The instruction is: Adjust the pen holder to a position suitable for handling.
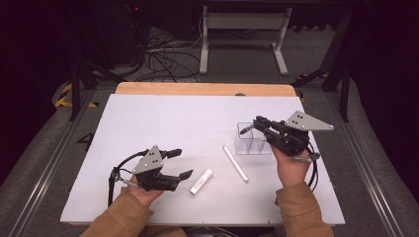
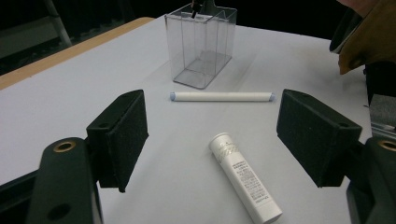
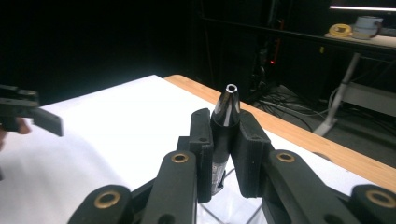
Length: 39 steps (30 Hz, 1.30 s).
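Under both grippers lies the white tabletop (image 1: pixel 148 128), the largest thing in sight, with a wooden edge at its far side. Beneath the right gripper (image 1: pixel 247 129) stands a clear plastic organizer (image 1: pixel 249 143) with upright dividers; the gripper hangs just over its top, probably so that what it carries can go down into a compartment. Its jaws are pressed together on a dark pen-like tube (image 3: pixel 225 121) with a silvery tapered tip, held upright between the pads, which would suit a straight drop into a slot. Between the organizer and the left gripper (image 1: pixel 179 164) lies a long white stick (image 1: pixel 235 163) with pale blue ends, flat on the tabletop and apart from the organizer. Just ahead of the left gripper, whose jaws stand spread with nothing between the pads, lies a short white tube (image 1: pixel 201 181), its cap end pointing away from the gripper; the spread jaws flank it, as if readied for a pick. Fine grey print runs along this tube, too small to read.
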Each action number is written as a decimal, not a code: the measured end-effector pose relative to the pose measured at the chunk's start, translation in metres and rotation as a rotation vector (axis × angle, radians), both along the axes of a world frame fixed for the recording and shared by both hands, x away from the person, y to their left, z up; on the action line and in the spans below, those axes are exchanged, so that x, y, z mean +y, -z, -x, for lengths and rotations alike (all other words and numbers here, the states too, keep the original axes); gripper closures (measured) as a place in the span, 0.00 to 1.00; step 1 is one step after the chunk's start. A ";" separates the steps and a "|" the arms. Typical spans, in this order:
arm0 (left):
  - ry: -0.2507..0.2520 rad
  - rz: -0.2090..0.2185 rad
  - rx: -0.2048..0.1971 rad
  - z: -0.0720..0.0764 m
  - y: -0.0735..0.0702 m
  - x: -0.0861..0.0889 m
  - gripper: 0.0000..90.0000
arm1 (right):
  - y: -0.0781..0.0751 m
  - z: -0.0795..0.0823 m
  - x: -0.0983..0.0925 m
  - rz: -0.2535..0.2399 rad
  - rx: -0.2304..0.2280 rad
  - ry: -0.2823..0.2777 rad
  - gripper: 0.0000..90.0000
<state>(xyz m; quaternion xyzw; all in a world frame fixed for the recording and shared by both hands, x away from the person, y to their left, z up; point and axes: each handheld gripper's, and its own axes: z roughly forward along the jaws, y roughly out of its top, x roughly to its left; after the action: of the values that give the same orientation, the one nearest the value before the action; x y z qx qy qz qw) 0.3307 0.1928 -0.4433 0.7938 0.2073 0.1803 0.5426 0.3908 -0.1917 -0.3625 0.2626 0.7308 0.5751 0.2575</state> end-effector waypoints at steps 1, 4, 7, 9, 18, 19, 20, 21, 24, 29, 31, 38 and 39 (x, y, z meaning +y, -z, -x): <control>0.000 0.000 0.000 0.000 0.000 0.000 0.29 | 0.000 0.000 0.000 0.000 0.000 0.000 0.88; -0.001 -0.004 -0.002 0.000 0.000 0.000 0.28 | 0.001 -0.004 0.001 0.018 0.003 0.027 0.88; -0.001 -0.008 -0.001 0.000 0.001 0.000 0.28 | 0.004 -0.009 0.002 0.028 0.015 0.045 0.88; -0.002 -0.002 0.008 -0.001 0.001 0.001 0.28 | 0.005 -0.011 0.002 0.029 0.022 0.048 0.88; -0.007 -0.007 0.002 -0.001 0.001 0.001 0.27 | 0.010 -0.016 0.003 0.052 0.039 0.070 0.88; -0.008 -0.007 0.003 -0.001 0.001 0.001 0.27 | 0.011 -0.017 0.004 0.053 0.040 0.071 0.88; -0.008 -0.008 0.002 -0.001 0.001 0.001 0.27 | 0.012 -0.017 0.004 0.056 0.045 0.071 0.88; -0.009 -0.008 0.002 -0.001 0.001 0.001 0.27 | 0.012 -0.018 0.005 0.059 0.047 0.071 0.87; -0.010 -0.011 0.000 -0.001 0.001 0.001 0.27 | 0.015 -0.021 0.006 0.063 0.058 0.076 0.80; -0.014 -0.011 -0.002 -0.001 0.001 0.002 0.26 | 0.014 -0.021 0.001 0.027 0.045 0.114 0.50; -0.022 -0.013 -0.006 -0.001 0.000 0.002 0.25 | 0.013 -0.021 0.001 0.025 0.041 0.115 0.47; -0.045 -0.003 -0.007 0.000 -0.003 0.010 0.20 | 0.006 -0.006 -0.001 0.049 0.032 0.109 0.25; -0.050 0.007 -0.001 0.000 -0.003 0.012 0.20 | 0.005 -0.004 -0.001 0.046 0.035 0.101 0.23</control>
<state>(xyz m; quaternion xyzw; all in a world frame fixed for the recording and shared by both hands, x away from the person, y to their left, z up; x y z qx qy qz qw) 0.3303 0.2052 -0.4399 0.7865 0.2274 0.1933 0.5407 0.3950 -0.1922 -0.3677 0.3032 0.7339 0.5398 0.2795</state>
